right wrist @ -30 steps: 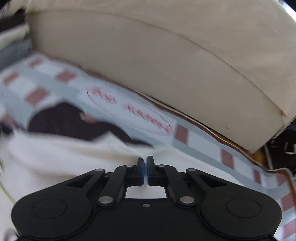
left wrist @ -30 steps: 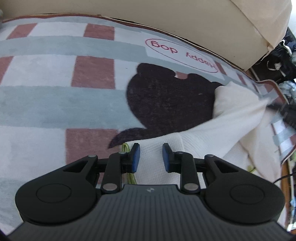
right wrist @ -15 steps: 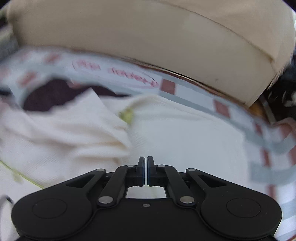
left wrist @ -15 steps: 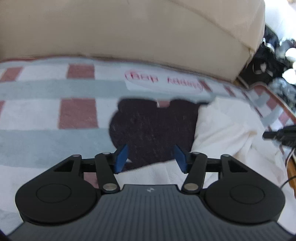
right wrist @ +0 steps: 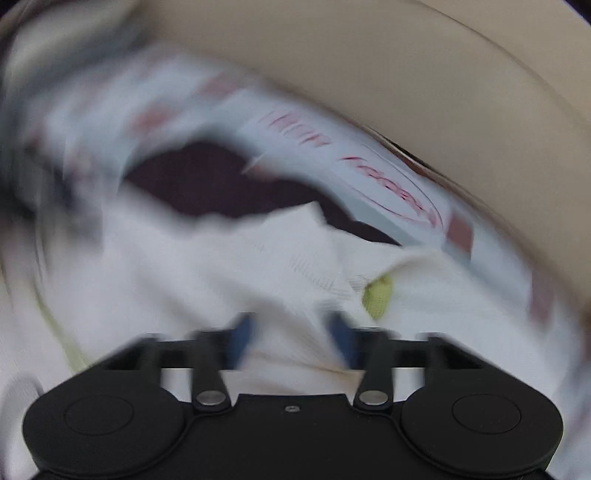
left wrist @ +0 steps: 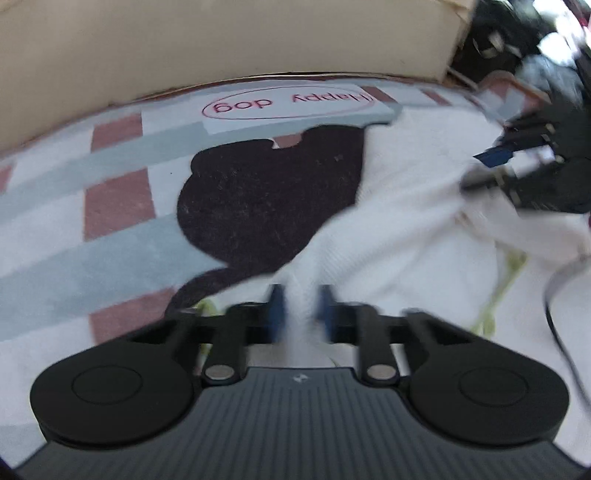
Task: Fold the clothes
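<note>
A cream-white knit garment (left wrist: 417,221) with lime-green trim lies crumpled on a patterned rug (left wrist: 110,206). My left gripper (left wrist: 300,314) has its blue pads closed around a bunched fold of the garment at its near edge. In the blurred right wrist view the garment (right wrist: 221,273) fills the middle, with a lime-green patch (right wrist: 378,295). My right gripper (right wrist: 291,338) has its pads spread apart over the cloth, gripping nothing. It also shows in the left wrist view (left wrist: 517,166) at the right, above the garment.
The rug carries a black dog shape (left wrist: 266,199) and a "Happy dog" label (left wrist: 291,103). A beige sofa base (left wrist: 221,44) runs along the rug's far edge. Dark clutter (left wrist: 535,33) sits at the far right, beyond the rug corner.
My left gripper went from wide open to closed on a fold of the garment. My right gripper went from shut to open and is swinging fast, blurring its view.
</note>
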